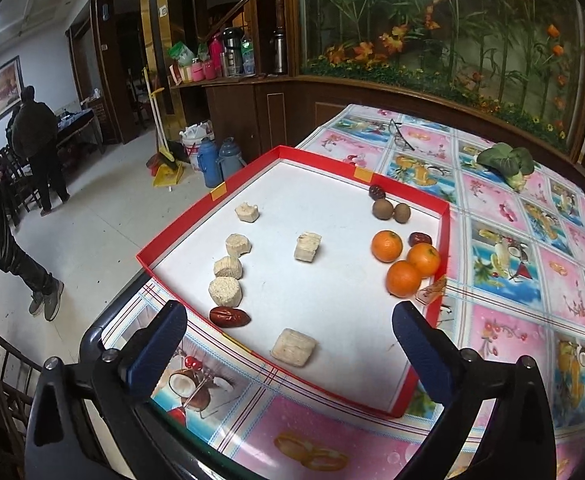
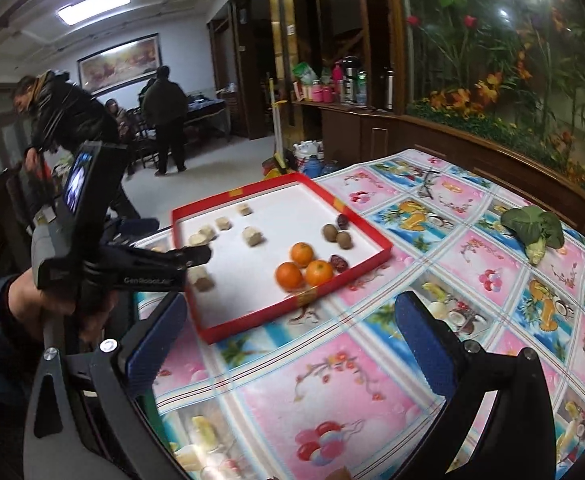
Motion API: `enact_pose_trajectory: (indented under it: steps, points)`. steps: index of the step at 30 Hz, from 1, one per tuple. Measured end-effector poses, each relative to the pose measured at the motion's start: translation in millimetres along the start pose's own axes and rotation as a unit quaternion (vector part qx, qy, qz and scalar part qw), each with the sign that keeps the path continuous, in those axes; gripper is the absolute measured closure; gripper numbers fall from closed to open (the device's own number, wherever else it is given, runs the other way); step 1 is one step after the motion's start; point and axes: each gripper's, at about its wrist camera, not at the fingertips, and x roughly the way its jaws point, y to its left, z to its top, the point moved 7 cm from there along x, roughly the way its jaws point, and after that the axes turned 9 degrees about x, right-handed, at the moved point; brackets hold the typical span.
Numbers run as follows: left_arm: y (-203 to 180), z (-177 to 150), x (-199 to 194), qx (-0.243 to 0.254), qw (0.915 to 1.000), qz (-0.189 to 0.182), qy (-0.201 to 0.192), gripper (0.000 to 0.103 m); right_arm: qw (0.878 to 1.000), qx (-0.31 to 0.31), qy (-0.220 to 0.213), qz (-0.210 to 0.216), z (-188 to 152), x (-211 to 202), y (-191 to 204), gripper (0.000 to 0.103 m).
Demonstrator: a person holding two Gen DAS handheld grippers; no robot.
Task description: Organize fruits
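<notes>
A red-rimmed white tray [image 1: 444, 248] [image 2: 356, 276] lies on the table. In it three oranges [image 1: 403, 279] [image 2: 289, 276] cluster at the right beside two kiwis [image 1: 383, 209] [image 2: 343, 239] and red dates [image 1: 417, 239]. Several pale cake pieces [image 1: 225, 291] [image 2: 252, 236] line the left side, and one date [image 1: 229, 316] lies by them. My left gripper [image 1: 292, 340] hovers open over the tray's near edge, nothing between its fingers. My right gripper [image 2: 292, 348] stands open over the tablecloth, short of the tray. The left gripper's body [image 2: 132, 268] shows in the right wrist view.
A leafy green vegetable [image 1: 504, 162] [image 2: 534, 232] and a pair of glasses [image 1: 400, 136] lie on the patterned tablecloth [image 2: 332, 400] beyond the tray. People stand on the floor at the left [image 1: 38, 136]. Flasks and a broom [image 1: 220, 160] sit by the wooden cabinet.
</notes>
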Motion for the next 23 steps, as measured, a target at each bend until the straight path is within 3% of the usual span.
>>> enact_pose_trajectory:
  steps: [23]
  points:
    - [12.2,-1.7,4.7,-0.017,0.9998,-0.004,-0.001,0.001,1.000,-0.015,0.011,-0.001,0.0,16.5,19.3,0.000]
